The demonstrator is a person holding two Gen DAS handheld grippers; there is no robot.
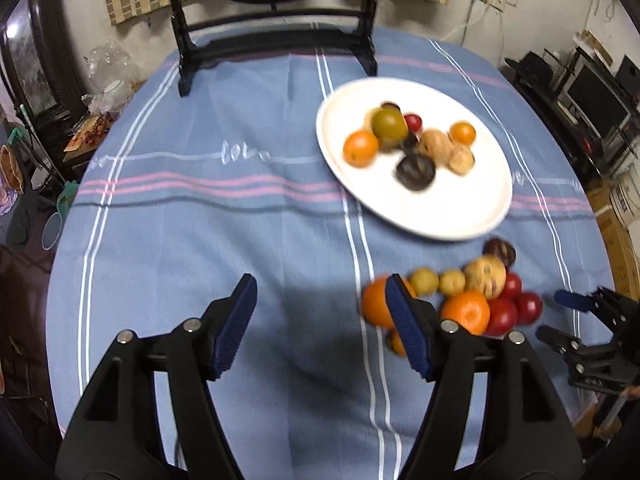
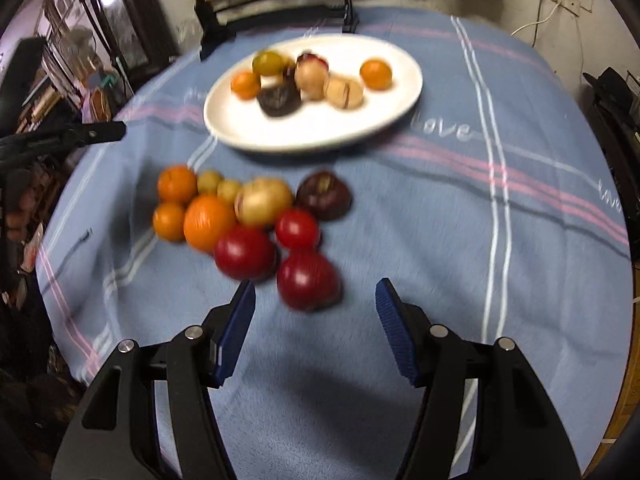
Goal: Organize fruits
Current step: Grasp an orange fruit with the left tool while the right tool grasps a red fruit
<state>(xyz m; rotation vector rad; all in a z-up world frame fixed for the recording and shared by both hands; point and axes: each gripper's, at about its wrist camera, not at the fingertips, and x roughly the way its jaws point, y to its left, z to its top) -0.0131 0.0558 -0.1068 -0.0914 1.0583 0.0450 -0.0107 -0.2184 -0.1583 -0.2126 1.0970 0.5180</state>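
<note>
A white plate [image 1: 440, 216] [image 2: 320, 128] on the blue striped cloth holds several fruits: oranges, a green one, tan ones and dark ones. Near it a loose pile of fruit lies on the cloth, with oranges [image 1: 466, 312] [image 2: 208, 222], small yellow fruits [image 2: 210, 182], a tan fruit [image 2: 266, 200], a dark one [image 2: 324, 196] and red ones [image 2: 308, 280]. My left gripper [image 1: 320, 284] is open and empty over bare cloth; its right finger covers part of an orange [image 1: 374, 304]. My right gripper [image 2: 315, 286] [image 1: 554, 316] is open, and the nearest red fruit sits just ahead of its fingertips, untouched.
A black stand [image 1: 276, 40] carrying a round framed piece rises at the table's far edge. The round table's cloth edge [image 2: 624, 280] drops off to the right. Cluttered shelves and furniture ring the table. A finger of the left gripper [image 2: 92, 134] reaches in from the left in the right wrist view.
</note>
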